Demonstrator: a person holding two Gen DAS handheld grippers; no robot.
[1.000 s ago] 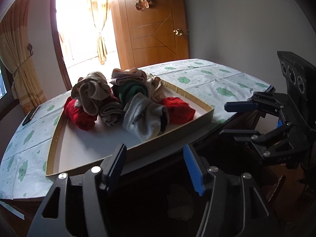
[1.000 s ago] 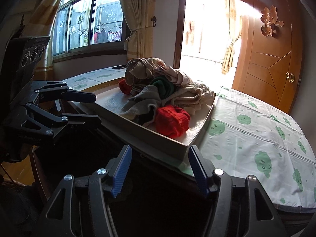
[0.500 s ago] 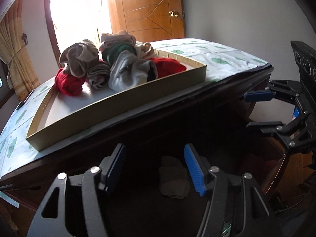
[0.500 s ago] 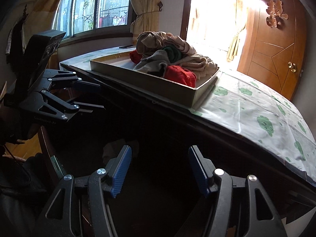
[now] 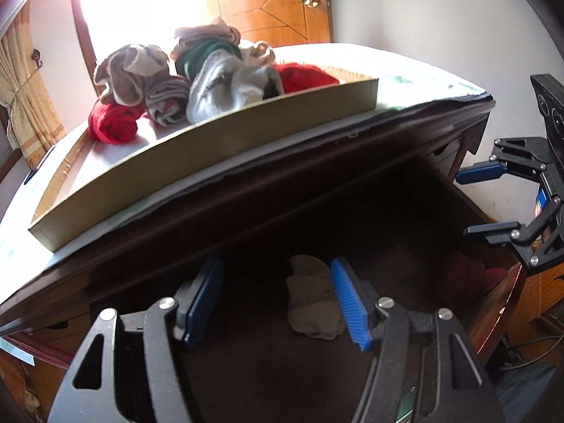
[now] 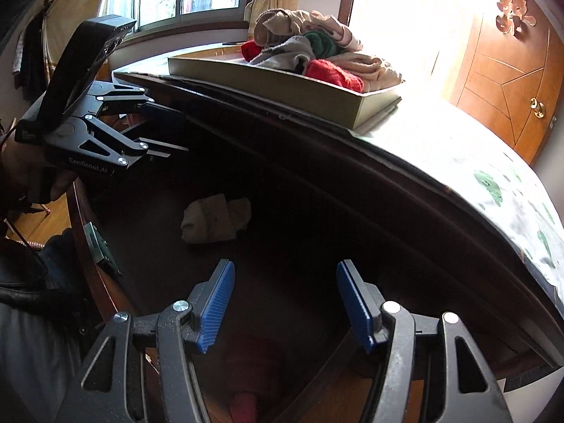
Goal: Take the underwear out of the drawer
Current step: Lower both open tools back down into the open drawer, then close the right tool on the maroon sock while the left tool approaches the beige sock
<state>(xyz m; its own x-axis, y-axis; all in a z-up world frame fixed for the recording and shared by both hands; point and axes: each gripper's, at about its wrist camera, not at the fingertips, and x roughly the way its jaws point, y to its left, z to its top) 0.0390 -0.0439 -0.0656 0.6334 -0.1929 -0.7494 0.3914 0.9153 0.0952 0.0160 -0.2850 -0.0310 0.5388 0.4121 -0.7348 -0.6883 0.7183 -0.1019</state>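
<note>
With a heap of underwear (image 5: 197, 81) already in the tray (image 5: 218, 148), my parted, empty left gripper (image 5: 278, 299) and right gripper (image 6: 285, 303) face the beige piece (image 5: 313, 303) and red piece (image 5: 465, 275) left in the drawer (image 6: 282, 218).

Your right gripper (image 6: 285, 303) hangs over the dark open drawer (image 6: 299, 211), blue pads (image 6: 215, 303) apart with nothing between them. A beige folded piece of underwear (image 6: 215, 216) lies on the drawer floor toward its left side, and a dark red item (image 6: 253, 366) sits low beneath your gripper (too dim to make out). Your left gripper (image 6: 165, 130) reaches in from the left, jaws apart, held by a hand (image 6: 31, 172). On the tabletop (image 6: 458, 151), near its front edge, a shallow tray (image 6: 317, 95) holds a heap of clothes (image 6: 317, 53).
</note>
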